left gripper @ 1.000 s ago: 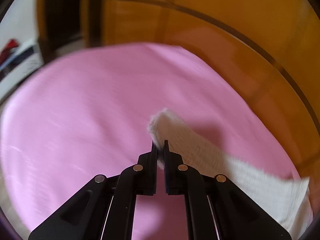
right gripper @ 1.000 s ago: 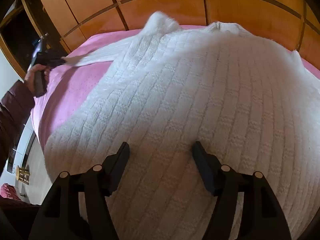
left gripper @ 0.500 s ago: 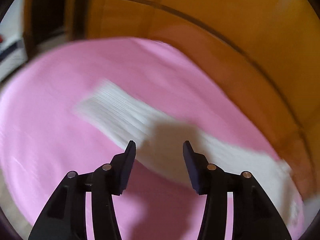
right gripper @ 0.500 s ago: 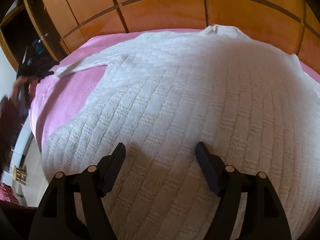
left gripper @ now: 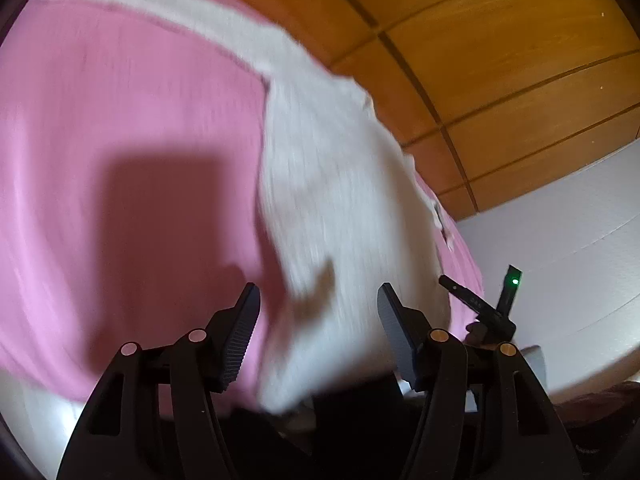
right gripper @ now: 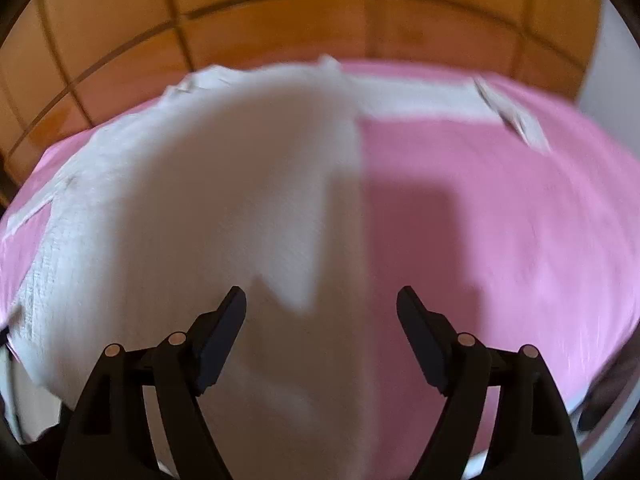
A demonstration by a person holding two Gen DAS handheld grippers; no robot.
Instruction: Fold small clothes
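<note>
— Where the left wrist view looks down along the left gripper: jaws apart and opening, pads bare, nothing pinched. Hanging over the lower edge of a white knitted sweater, which shows blurred between the two fingers without touching either pad.

— And where does the sweater lie?

— Spread flat on a pink bedspread, one sleeve stretched out toward the upper left of the frame. Wooden panelled headboard beyond, white wall to the right. Further right, part of the other black gripper with a small green light, held in a hand; too little of it visible here to judge its jaws.

— Now the right wrist view?

— Right gripper wide apart and widening, holding nothing. Poised above the sweater's right side edge: left finger over knit, right finger over bare bedspread. Second sleeve laid out to the right along the far side, ending in a blurred cuff. Same headboard behind. Gripper shadow cast across fabric and bedspread.
</note>
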